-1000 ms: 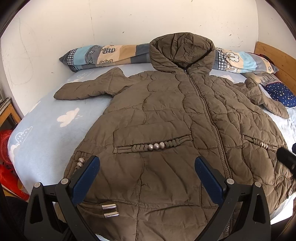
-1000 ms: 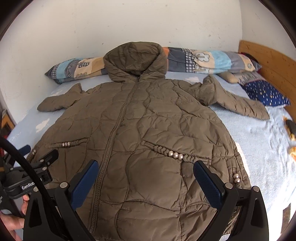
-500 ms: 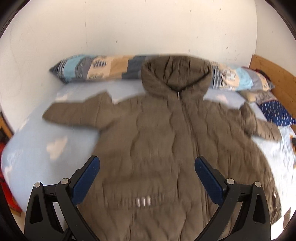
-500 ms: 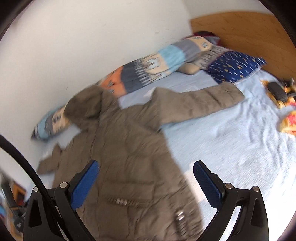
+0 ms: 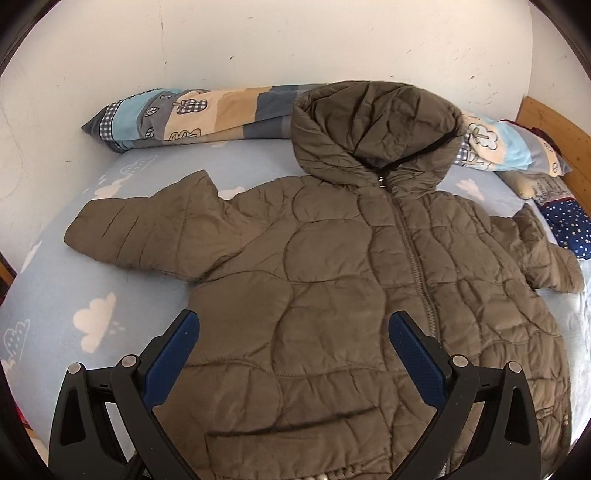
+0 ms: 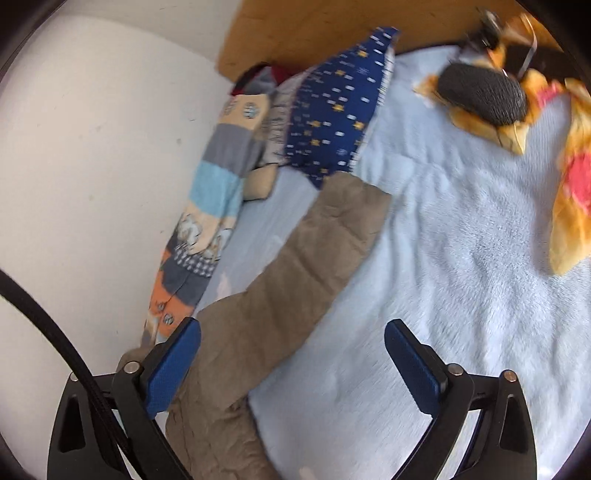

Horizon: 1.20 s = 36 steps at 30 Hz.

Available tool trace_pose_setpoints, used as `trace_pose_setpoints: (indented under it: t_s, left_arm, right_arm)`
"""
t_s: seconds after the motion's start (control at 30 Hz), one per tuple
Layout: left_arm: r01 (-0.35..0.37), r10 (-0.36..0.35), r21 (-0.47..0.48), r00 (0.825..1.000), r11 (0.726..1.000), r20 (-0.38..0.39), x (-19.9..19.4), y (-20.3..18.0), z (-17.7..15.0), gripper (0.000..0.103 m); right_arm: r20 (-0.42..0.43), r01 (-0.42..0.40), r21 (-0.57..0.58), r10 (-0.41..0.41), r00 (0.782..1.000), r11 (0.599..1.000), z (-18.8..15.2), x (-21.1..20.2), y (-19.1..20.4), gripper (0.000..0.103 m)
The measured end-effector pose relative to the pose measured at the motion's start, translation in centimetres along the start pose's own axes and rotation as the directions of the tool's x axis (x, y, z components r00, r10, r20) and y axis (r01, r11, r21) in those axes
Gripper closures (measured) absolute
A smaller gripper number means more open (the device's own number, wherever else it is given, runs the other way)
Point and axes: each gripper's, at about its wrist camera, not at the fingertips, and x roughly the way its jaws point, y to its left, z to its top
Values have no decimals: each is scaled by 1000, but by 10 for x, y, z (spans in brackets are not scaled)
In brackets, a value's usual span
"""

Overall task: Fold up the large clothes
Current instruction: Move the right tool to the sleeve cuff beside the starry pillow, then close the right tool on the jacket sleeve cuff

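A large olive-brown quilted hooded jacket (image 5: 332, 280) lies flat and zipped on the bed, hood toward the wall. Its left sleeve (image 5: 147, 232) stretches out over the light blue sheet. My left gripper (image 5: 293, 332) hovers open over the jacket's chest with nothing between its blue pads. In the right wrist view the jacket's right sleeve (image 6: 295, 273) runs diagonally across the sheet toward a navy pillow. My right gripper (image 6: 291, 343) is open above that sleeve's lower part, its left fingertip (image 6: 173, 365) over the brown fabric. The jacket's hem is hidden below both views.
A long patchwork pillow (image 5: 192, 114) lies along the white wall behind the hood. A navy star-print pillow (image 6: 332, 107) sits by the wooden headboard (image 6: 332, 29). Orange and red soft items with a dark object (image 6: 484, 92) lie on the blue sheet (image 6: 443, 258) at right.
The left gripper moved up from the hem and pockets to the jacket's chest. The right gripper swung right, from the jacket's front to its right sleeve.
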Motion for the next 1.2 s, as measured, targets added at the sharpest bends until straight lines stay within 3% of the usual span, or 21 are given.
trace_pose_setpoints:
  t_s: [0.13,0.23,0.37,0.53,0.63,0.8,0.83,0.93,1.2]
  left_arm:
    - [-6,6,-8,1000,1000,-22,13,3,1,0]
    - [-2,2,1,1000,1000,-31,18,0,2,0]
    - [7,-6,33,1000,999,-26,21,-6,1,0]
    - [11,-10,42,1000,999,-26,25,-9,0,0]
    - [12,-11,49,1000,999,-29,29,-11,-1,0]
    - [24,-21,44,998,999,-52,37,-13,-2,0]
    - [27,-24,46,998,999,-56,38,-14,-3,0]
    - [17,-14,51,999,999,-52,37,-15,-2,0]
    - [20,-19,22,1000,1000,-20,26,-7,1,0]
  right_arm:
    - [-38,-19,30,20,999,999,23,32,-12,11]
    - [-38,26,8,-26,999,1000,39,55,-17,13]
    - [-38,84,13,-84,996,996,56,80,-33,36]
    - [-16,101,56,-100,995,993,77,97,-52,37]
    - [-11,159,58,-158,987,986,83,108,-60,37]
    - [-2,114,40,-114,993,993,83,129,-63,37]
    - [-9,98,22,-98,995,995,81,133,-61,44]
    - [-3,87,7,-87,996,996,78,136,-58,84]
    - [184,50,-70,-36,982,996,83,69,8,88]
